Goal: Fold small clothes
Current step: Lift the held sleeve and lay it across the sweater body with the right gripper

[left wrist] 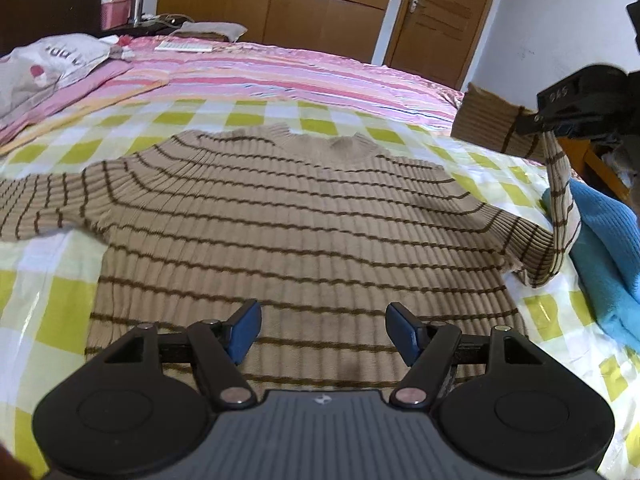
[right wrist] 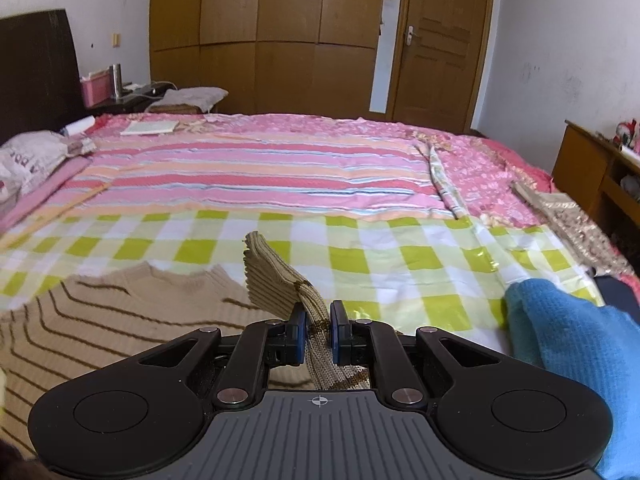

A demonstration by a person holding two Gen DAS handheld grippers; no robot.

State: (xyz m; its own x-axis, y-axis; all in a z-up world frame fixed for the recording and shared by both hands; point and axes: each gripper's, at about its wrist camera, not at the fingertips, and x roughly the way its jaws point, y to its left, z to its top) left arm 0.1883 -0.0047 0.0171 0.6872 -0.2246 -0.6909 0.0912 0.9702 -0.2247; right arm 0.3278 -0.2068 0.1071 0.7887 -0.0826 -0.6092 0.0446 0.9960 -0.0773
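A tan ribbed sweater with thin brown stripes [left wrist: 288, 216] lies flat on the green checked cloth [left wrist: 60, 312], neck away from me. My left gripper [left wrist: 322, 330] is open and empty, low over the sweater's hem. My right gripper [right wrist: 318, 332] is shut on the cuff of the sweater's right sleeve [right wrist: 276, 280] and holds it lifted above the bed. In the left wrist view the right gripper [left wrist: 540, 124] shows at the upper right with the sleeve [left wrist: 560, 192] hanging from it. The sweater body shows at lower left in the right wrist view [right wrist: 100, 320].
A blue knit garment [left wrist: 608, 248] lies on the bed's right side, also in the right wrist view [right wrist: 576, 352]. Pink striped bedding [right wrist: 260, 176] covers the far bed. A grey bag [left wrist: 52, 60] lies at far left. Wardrobe, door and a wooden side table [right wrist: 588, 168] stand beyond.
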